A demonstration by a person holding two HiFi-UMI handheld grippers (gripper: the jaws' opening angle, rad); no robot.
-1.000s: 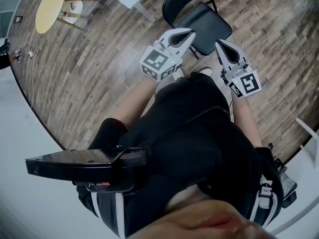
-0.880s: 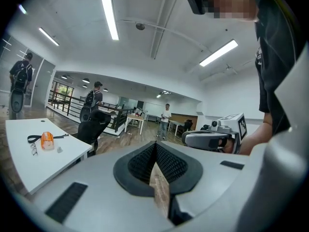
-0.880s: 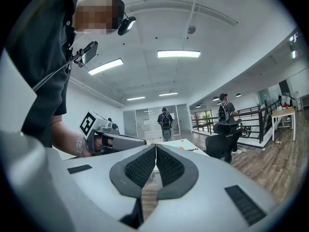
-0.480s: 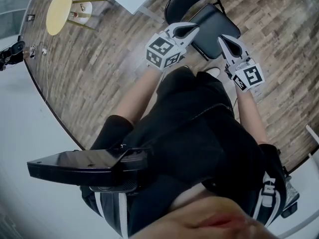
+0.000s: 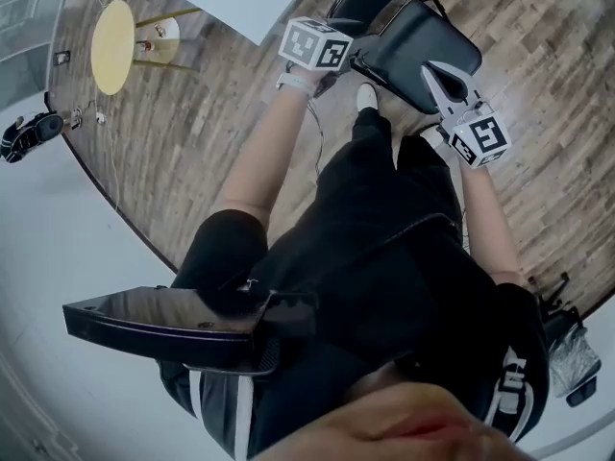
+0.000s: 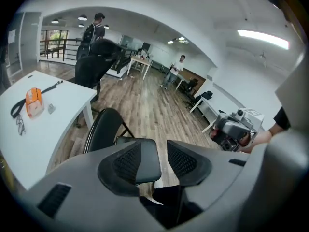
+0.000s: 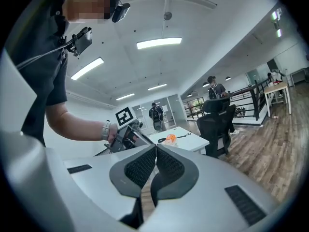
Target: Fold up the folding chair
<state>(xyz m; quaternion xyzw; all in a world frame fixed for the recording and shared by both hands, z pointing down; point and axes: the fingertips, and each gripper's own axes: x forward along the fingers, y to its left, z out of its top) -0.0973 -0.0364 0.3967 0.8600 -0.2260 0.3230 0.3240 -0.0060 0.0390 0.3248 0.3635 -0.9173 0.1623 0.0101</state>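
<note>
Head view: folding chair (image 5: pixel 423 36) stood unfolded on wood floor (image 5: pixel 221 75) ahead of person (image 5: pixel 384 257), L claw (image 6: pixel 159 151) just opened, jaws apart over seat (image 6: pixel 147 166) w/ nothing pinched; R claw (image 5: pixel 434 73) shut, empty, nearby.

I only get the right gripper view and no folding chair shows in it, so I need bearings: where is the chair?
Observer: The head view shows the folding chair standing unfolded on the wood floor, just in front of the person.
Operator: Is the other hand on it?
Observer: No. The left tongs have just been opening. The jaws stand apart, with the seat showing in the gap and no pad pressing it.
Operator: And mine, relative to the chair?
Observer: In the head view the right tongs hang by the seat's near right corner. I cannot tell whether they touch it.
</note>
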